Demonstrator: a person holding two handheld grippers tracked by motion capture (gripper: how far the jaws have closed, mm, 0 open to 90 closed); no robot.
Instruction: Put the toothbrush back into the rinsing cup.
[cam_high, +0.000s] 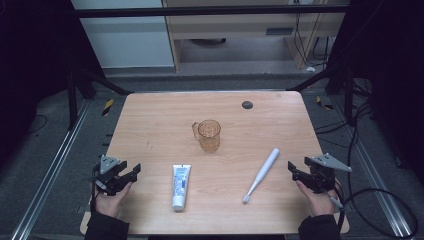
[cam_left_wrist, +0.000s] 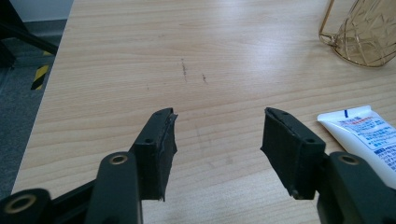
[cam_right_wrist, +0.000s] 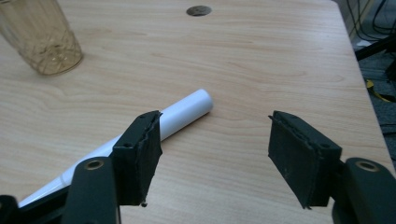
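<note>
An amber glass mug (cam_high: 208, 135) stands upright near the middle of the wooden table (cam_high: 150, 115). A white toothpaste tube (cam_high: 180, 186) lies in front of it, cap toward the front edge. A white electric toothbrush (cam_high: 261, 174) lies slanted at the front right, brush head nearest the edge. My left gripper (cam_high: 136, 170) rests open at the front left, held by a hand; the tube (cam_left_wrist: 369, 137) lies just right of its jaws (cam_left_wrist: 217, 128). My right gripper (cam_high: 291, 167) is open at the front right, with the toothbrush (cam_right_wrist: 177, 116) beside its left jaw (cam_right_wrist: 215, 128). Nothing sits between either pair of jaws.
A small dark round disc (cam_high: 247, 104) is set into the table near the far edge. Black frame struts and cables surround the table. A yellow-black tape strip (cam_left_wrist: 41, 76) marks the floor on the left.
</note>
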